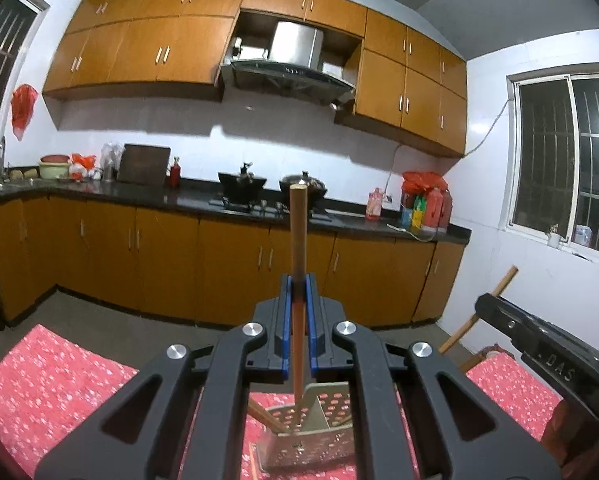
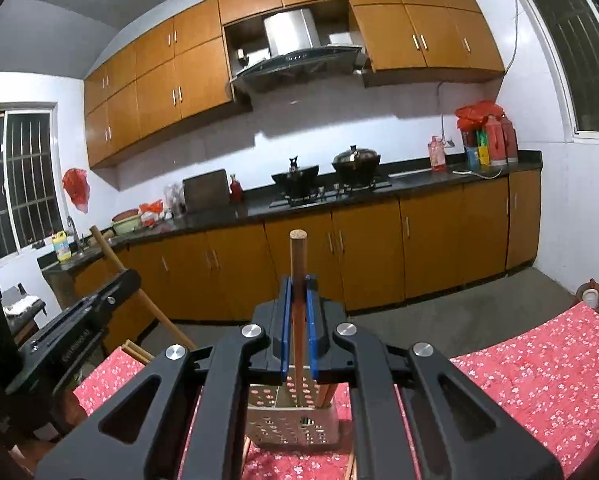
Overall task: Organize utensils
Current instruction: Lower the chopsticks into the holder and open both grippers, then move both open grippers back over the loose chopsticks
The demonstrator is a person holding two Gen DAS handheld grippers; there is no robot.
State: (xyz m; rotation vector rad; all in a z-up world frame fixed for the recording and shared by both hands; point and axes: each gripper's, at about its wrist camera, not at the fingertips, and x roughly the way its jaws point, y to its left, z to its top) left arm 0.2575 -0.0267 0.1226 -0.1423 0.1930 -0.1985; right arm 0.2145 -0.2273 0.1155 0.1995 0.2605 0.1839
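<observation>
Across the far wall runs a dark kitchen counter (image 1: pixel 147 194) with orange cabinets above and below it, and 2 black pots sit on the stove. Nearer, a red flowered tablecloth (image 1: pixel 55 376) covers the table under both hands. On that cloth stands a perforated metal utensil holder (image 2: pixel 295 420), tilted in the left wrist view, with at least 1 more wooden stick leaning inside it.

Each hand carries 1 wooden chopstick. The left gripper (image 1: pixel 298 292) is clamped on the left chopstick (image 1: pixel 298 232), which rises upright between the blue pads with its blunt end well above them and its lower part reaching down toward the holder. The right gripper (image 2: pixel 298 292) is likewise closed on the right chopstick (image 2: pixel 298 264), held the same way above the holder.

These sticks look light, stiff and smooth, so they should pivot or slide in the pads if gripped loosely. Both are held around mid-length, which seems the best place: it leaves the lower tip free to enter the holder. Lowering them straight and releasing only once the tips are inside looks wise, since a thin stick can bounce out.
</observation>
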